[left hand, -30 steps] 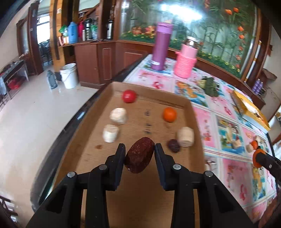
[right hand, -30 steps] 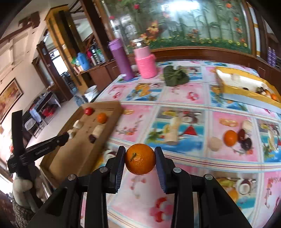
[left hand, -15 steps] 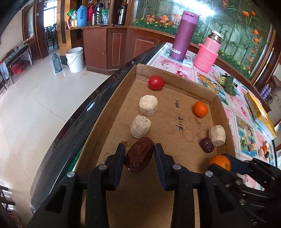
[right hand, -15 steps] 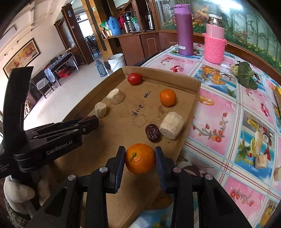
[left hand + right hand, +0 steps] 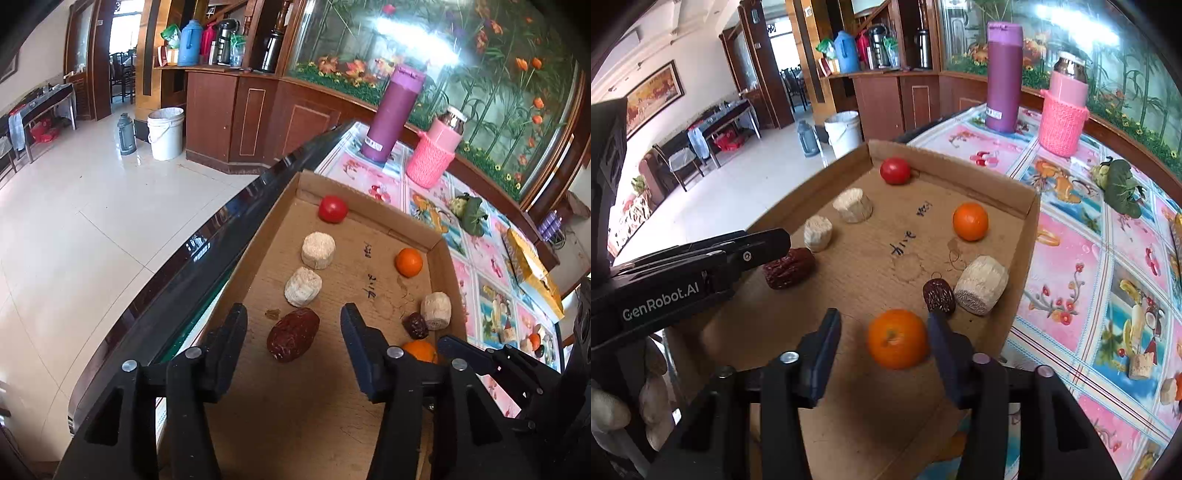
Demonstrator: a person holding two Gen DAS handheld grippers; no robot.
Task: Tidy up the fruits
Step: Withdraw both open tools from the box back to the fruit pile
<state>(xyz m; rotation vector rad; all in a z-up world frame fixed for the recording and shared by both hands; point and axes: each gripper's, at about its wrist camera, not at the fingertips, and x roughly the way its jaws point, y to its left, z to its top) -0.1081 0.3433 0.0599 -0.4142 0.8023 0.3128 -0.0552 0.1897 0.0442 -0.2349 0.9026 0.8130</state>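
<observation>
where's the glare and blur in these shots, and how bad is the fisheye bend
Left wrist view: white glare washes the aquarium glass and sheens the floor tiles; the black table edge bows strongly. Right wrist view: the orange between the right claw looks slightly smeared; glare again on the glass at top right; corners vignette black.

orange (image 5: 419, 350) half hidden behind left finger, fruit pile (image 5: 535, 341) too small to ID, yellow box (image 5: 1178, 236) cut off
</observation>
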